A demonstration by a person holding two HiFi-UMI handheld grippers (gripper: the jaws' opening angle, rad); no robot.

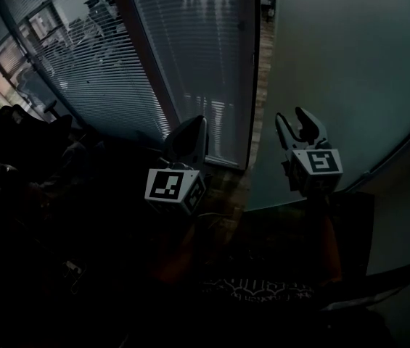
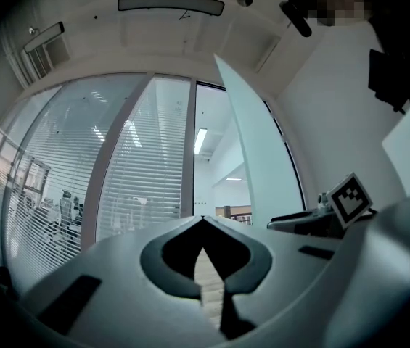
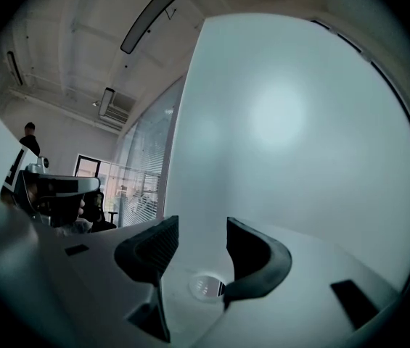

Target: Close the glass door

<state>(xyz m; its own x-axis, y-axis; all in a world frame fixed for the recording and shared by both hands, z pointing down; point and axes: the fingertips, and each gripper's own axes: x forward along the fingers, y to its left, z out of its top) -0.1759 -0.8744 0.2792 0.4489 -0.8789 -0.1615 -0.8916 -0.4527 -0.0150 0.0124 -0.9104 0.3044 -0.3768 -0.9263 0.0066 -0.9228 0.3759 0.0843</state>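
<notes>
Right gripper view: right gripper (image 3: 201, 227) apart, empty, facing glass door (image 3: 299, 122) — left gripper (image 2: 203, 220) together

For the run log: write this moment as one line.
glass door: open | left hand-held gripper: shut, empty | right hand-held gripper: open, empty, facing door

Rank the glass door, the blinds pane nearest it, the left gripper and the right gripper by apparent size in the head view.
1. The glass door, clearly largest.
2. The blinds pane.
3. The left gripper and right gripper: alike, unranked; both are nearest the camera.
</notes>
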